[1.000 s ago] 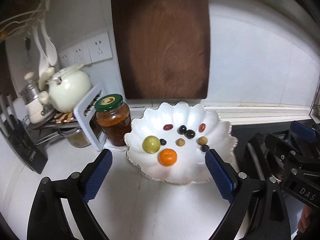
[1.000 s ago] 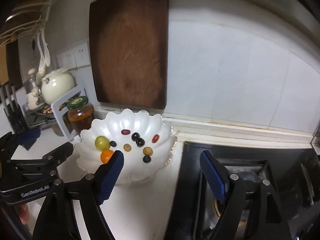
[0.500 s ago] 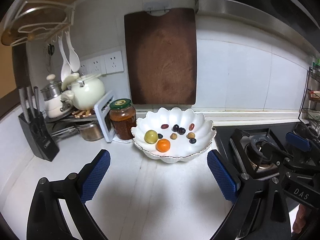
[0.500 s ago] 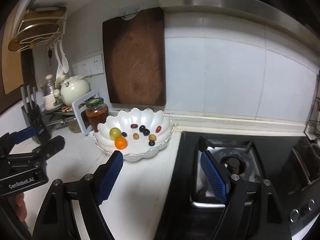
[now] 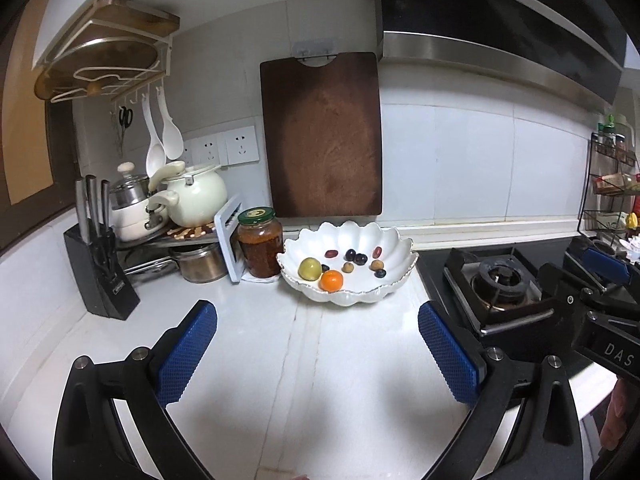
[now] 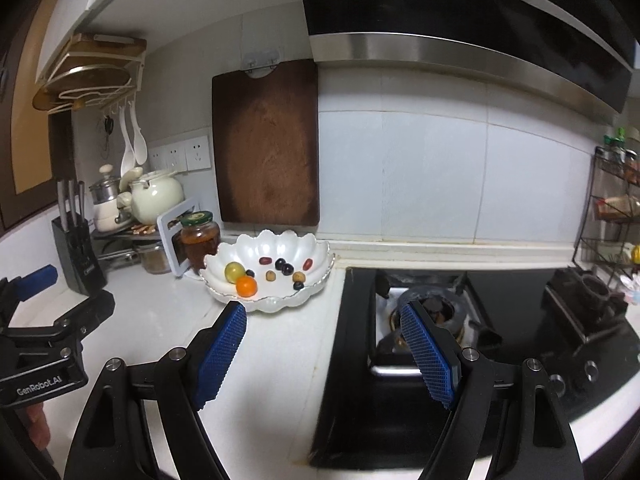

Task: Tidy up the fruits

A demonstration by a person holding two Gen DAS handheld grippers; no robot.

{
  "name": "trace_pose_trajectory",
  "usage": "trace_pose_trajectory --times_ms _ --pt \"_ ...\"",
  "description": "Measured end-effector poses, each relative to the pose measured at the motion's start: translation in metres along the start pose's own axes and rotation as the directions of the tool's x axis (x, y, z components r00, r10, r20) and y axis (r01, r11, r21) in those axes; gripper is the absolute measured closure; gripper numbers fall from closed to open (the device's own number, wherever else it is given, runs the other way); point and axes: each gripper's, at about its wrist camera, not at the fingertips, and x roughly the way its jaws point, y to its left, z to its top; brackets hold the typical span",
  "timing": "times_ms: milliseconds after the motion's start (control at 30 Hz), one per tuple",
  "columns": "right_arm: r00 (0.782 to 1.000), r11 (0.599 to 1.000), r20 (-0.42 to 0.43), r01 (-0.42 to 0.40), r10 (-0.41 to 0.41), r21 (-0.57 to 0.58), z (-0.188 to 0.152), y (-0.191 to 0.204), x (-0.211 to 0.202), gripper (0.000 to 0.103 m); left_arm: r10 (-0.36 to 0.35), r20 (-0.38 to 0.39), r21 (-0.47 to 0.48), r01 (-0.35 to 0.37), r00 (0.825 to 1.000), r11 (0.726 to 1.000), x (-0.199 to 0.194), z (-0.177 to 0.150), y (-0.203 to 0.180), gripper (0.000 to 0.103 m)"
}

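A white bowl (image 5: 394, 240) with a scalloped, petal-like rim edged in a thin gold line sits on the white counter (image 5: 280, 360), at the back near the wall and just left of the black gas stove (image 6: 440, 320). The fruit lies loose in it, spread over the bottom: a yellow-green round fruit (image 5: 309, 268) and a small orange (image 5: 332, 280) side by side at the front left, with a tiny dark berry between them; further back two dark grapes (image 5: 356, 257) touching each other, two reddish oval fruits (image 5: 331, 253) set apart, two small tan ones, and another dark berry at the right. A jar with a green lid (image 5: 260, 242) stands just beside the bowl on its left, and a brown cutting board (image 5: 320, 136) hangs on the wall behind. The left gripper (image 5: 318, 336) hovers over bare counter well short of the bowl; its jaws have just been opening and stand wide, nothing between them. The right gripper (image 6: 324, 338) is over the counter's edge by the stove, its blue pads also well apart and empty.
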Motion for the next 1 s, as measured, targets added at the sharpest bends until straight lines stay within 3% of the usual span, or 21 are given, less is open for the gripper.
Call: trace_pose_trajectory --times_ms 533,1000 --pt "0.999 0.999 0.027 0.021 -0.02 -0.024 -0.033 0.026 -0.075 0.022 -0.033 -0.001 0.014 0.033 0.999 0.999 -0.063 -0.032 0.012 0.0" --pt "0.998 0.999 0.052 0.027 -0.026 -0.019 -0.039 0.029 -0.102 0.022 -0.048 0.025 0.018 0.048 0.999 0.999 -0.092 -0.036 0.012 0.0"
